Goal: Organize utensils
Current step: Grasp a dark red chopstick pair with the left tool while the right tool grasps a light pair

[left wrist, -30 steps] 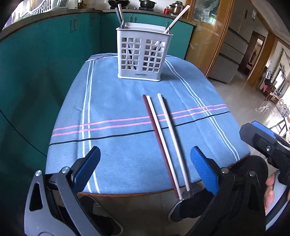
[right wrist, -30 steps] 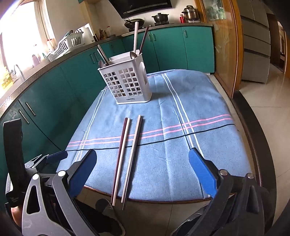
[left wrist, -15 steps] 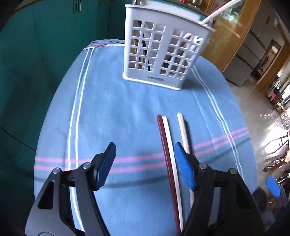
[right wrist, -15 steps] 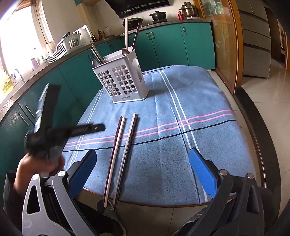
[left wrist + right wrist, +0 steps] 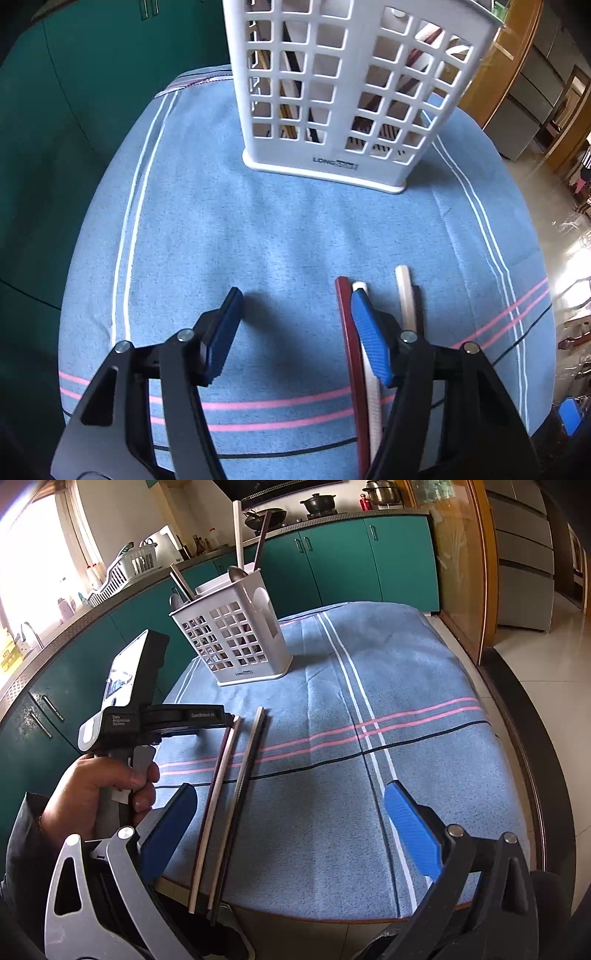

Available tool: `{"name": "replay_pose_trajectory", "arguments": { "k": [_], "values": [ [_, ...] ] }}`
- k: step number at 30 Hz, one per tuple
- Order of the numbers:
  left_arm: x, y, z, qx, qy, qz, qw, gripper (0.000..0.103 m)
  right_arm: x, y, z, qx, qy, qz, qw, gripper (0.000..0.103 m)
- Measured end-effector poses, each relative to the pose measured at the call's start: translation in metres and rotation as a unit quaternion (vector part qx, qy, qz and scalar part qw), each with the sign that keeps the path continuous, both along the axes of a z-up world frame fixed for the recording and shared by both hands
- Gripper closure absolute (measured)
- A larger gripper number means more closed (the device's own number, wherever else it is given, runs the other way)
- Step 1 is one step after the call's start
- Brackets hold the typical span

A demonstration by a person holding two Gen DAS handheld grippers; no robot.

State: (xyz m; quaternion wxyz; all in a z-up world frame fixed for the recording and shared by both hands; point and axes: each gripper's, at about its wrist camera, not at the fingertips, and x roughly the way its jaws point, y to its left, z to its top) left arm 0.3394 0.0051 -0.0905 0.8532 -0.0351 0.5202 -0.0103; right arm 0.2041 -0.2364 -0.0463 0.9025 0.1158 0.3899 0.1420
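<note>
Several chopsticks lie side by side on the blue striped cloth (image 5: pixel 221 229): a dark red one (image 5: pixel 345 325), a white one (image 5: pixel 373 402) and another pale one (image 5: pixel 405 299). My left gripper (image 5: pixel 295 295) hovers low over their far ends, its jaws closing. The red stick lies just inside the right pad (image 5: pixel 371 339), the white one runs under that pad, and neither pad presses on anything. The white slotted utensil basket (image 5: pixel 351 92) stands beyond, with utensils inside. My right gripper (image 5: pixel 291 788) stays wide open and empty above the table's near edge, right of the chopsticks (image 5: pixel 221 794).
A hand (image 5: pixel 99 786) holds the left gripper's handle at the table's left side. Teal cabinets (image 5: pixel 332 561) run behind and to the left, with a dish rack (image 5: pixel 129 568) and pots on the counter. Tiled floor (image 5: pixel 546 672) lies to the right.
My left gripper moved forward and down over the table to the chopsticks' far ends, and its jaws narrowed. The basket now looms closer. The right gripper shifted only slightly.
</note>
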Motion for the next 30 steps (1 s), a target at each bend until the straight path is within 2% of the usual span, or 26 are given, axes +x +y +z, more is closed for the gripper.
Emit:
{"name": "replay_pose_trajectory", "arguments": {
  "k": [2, 6, 9, 11, 13, 14, 15, 16, 21, 24, 28, 30],
  "values": [
    [-0.001, 0.002, 0.000, 0.009, -0.001, 0.000, 1.0000, 0.041, 0.001, -0.001, 0.000, 0.000, 0.001, -0.001, 1.000, 0.004],
    [-0.002, 0.019, 0.000, 0.023, -0.002, 0.015, 0.9996, 0.032, 0.002, 0.001, -0.001, -0.002, 0.001, 0.002, 1.000, 0.004],
    [0.000, 0.024, -0.001, 0.021, -0.006, 0.018, 0.9996, 0.034, 0.001, 0.005, -0.001, -0.012, -0.003, 0.006, 1.000, 0.004],
    [0.003, 0.022, -0.002, 0.031, -0.006, 0.022, 0.9992, 0.043, 0.000, 0.009, -0.001, -0.019, -0.005, 0.010, 1.000, 0.004],
    [0.005, 0.023, -0.002, 0.040, -0.020, 0.021, 0.9988, 0.065, -0.001, 0.012, 0.000, -0.021, -0.005, 0.013, 1.000, 0.004],
    [0.004, 0.023, -0.002, 0.041, -0.024, 0.020, 0.9987, 0.072, -0.001, 0.012, 0.001, -0.023, -0.005, 0.012, 1.000, 0.004],
    [0.005, 0.027, -0.001, 0.035, -0.025, 0.020, 0.9989, 0.088, -0.002, 0.012, 0.001, -0.025, -0.006, 0.011, 1.000, 0.004],
    [0.005, 0.030, 0.000, 0.022, -0.023, 0.019, 0.9993, 0.091, -0.001, 0.012, 0.001, -0.026, -0.006, 0.010, 1.000, 0.004],
    [0.009, 0.047, -0.001, -0.024, -0.022, 0.014, 0.9994, 0.097, 0.001, 0.012, 0.000, -0.036, -0.001, 0.005, 0.999, 0.004],
    [0.011, 0.060, 0.001, -0.056, -0.042, 0.008, 0.9975, 0.097, 0.004, 0.018, 0.001, -0.050, 0.000, 0.007, 0.999, 0.004],
    [0.001, 0.073, 0.031, -0.111, -0.093, 0.000, 0.9895, 0.097, 0.017, 0.033, 0.005, -0.070, 0.001, 0.020, 0.997, 0.004],
    [-0.009, 0.083, 0.056, -0.148, -0.133, -0.007, 0.9800, 0.097, 0.030, 0.044, 0.007, -0.079, 0.000, 0.030, 0.996, 0.004]
  ]
}}
